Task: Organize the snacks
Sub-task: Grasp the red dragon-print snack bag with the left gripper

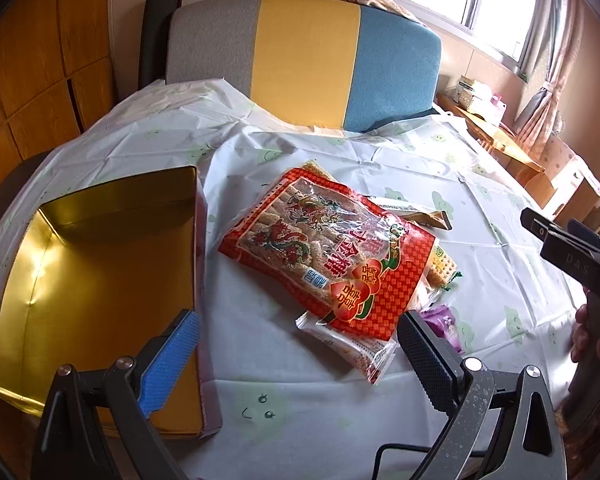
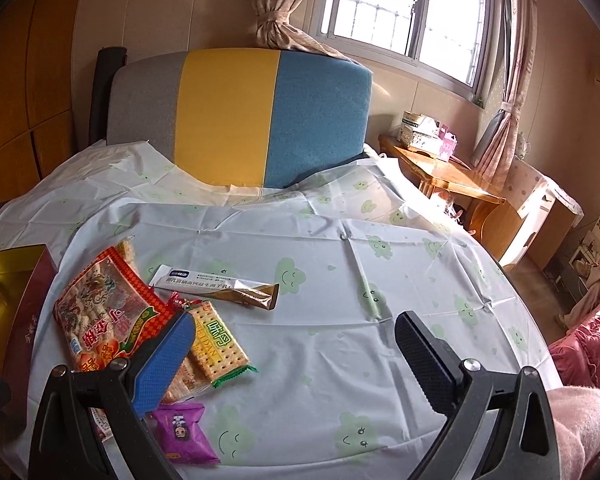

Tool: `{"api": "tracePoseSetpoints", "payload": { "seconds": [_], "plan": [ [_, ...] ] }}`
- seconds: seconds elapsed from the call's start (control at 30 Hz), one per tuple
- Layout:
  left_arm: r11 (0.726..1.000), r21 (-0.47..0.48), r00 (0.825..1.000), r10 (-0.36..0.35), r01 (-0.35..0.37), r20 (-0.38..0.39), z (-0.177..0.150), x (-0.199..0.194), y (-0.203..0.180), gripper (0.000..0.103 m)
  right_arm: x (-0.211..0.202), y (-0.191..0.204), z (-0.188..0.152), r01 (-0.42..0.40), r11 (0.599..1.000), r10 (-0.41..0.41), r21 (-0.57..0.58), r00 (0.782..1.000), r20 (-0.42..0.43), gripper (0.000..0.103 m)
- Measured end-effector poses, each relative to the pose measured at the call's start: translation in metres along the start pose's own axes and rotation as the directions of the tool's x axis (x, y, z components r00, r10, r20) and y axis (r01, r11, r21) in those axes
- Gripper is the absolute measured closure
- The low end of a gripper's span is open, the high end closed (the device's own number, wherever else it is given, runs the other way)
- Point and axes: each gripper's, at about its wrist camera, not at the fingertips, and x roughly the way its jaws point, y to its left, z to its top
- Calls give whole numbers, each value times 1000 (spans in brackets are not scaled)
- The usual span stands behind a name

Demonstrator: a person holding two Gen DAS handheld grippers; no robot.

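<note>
A pile of snacks lies on the table. A big red snack bag (image 1: 324,248) tops it, also in the right wrist view (image 2: 100,312). A yellow cracker pack (image 2: 218,350), a purple packet (image 2: 182,434), a long white and gold stick pack (image 2: 220,286) and a clear wafer pack (image 1: 352,350) lie around it. An open gold tin box (image 1: 100,280) stands left of the pile. My left gripper (image 1: 296,360) is open and empty, hovering over the pile's near edge. My right gripper (image 2: 294,364) is open and empty, right of the pile; it also shows at the right edge of the left wrist view (image 1: 568,240).
The round table wears a white cloth with green cloud faces (image 2: 360,300). A grey, yellow and blue chair back (image 2: 240,120) stands behind it. A wooden side table with tissue boxes (image 2: 440,160) is at the far right.
</note>
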Motion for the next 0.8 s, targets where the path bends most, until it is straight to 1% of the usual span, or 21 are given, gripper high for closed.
{"api": "tracePoseSetpoints", "payload": {
  "seconds": [0.07, 0.1, 0.13, 0.17, 0.23, 0.27, 0.33, 0.4, 0.5, 0.57, 0.63, 0.67, 0.73, 0.8],
  "plan": [
    [999, -25, 998, -23, 22, -52, 9, 19, -5, 4, 12, -8, -3, -1, 1000, 1, 17, 1000, -2, 1],
    [999, -43, 997, -24, 21, -77, 13, 30, -7, 4, 17, -13, -6, -5, 1000, 5, 30, 1000, -2, 1],
    [998, -64, 995, -27, 21, -95, 16, 40, -9, 4, 22, -16, -9, -11, 999, 12, 48, 1000, -12, 1],
    [996, -83, 994, -30, 22, -104, 19, 51, -9, 4, 29, -19, -11, -13, 997, 16, 71, 999, -50, 1],
    [992, -130, 993, -15, 0, -119, 23, 70, -8, 4, 36, -23, -10, -57, 991, 66, 123, 995, -74, 1],
    [987, -158, 992, -26, 6, -127, 24, 78, -6, 4, 37, -23, -10, -64, 990, 73, 123, 995, -73, 1],
    [979, -203, 986, -21, -13, -164, 25, 95, -2, 4, 38, -20, -9, -57, 993, 64, 102, 995, -73, 1],
    [979, -202, 989, -5, -25, -150, 26, 102, -2, 4, 39, -18, -9, -81, 991, 89, 109, 993, -77, 1],
    [959, -283, 984, -43, -7, -170, 24, 112, 6, 4, 39, -18, -8, -104, 988, 113, 115, 991, -76, 1],
    [950, -313, 983, -63, 5, -174, 24, 118, 8, 4, 38, -18, -7, -115, 987, 124, 115, 990, -73, 1],
    [955, -295, 986, -51, 2, -157, 25, 119, 5, 4, 41, -19, -7, -119, 986, 129, 118, 988, -82, 1],
    [958, -286, 987, -58, 12, -153, 25, 120, 2, 5, 42, -19, -7, -124, 985, 135, 123, 987, -86, 1],
    [963, -270, 990, -54, 16, -133, 26, 119, -2, 18, 42, -20, -7, -131, 982, 144, 133, 985, -93, 1],
    [966, -257, 992, -63, 34, -109, 25, 119, -4, 27, 42, -21, -7, -135, 981, 148, 137, 985, -92, 1]
  ]
}}
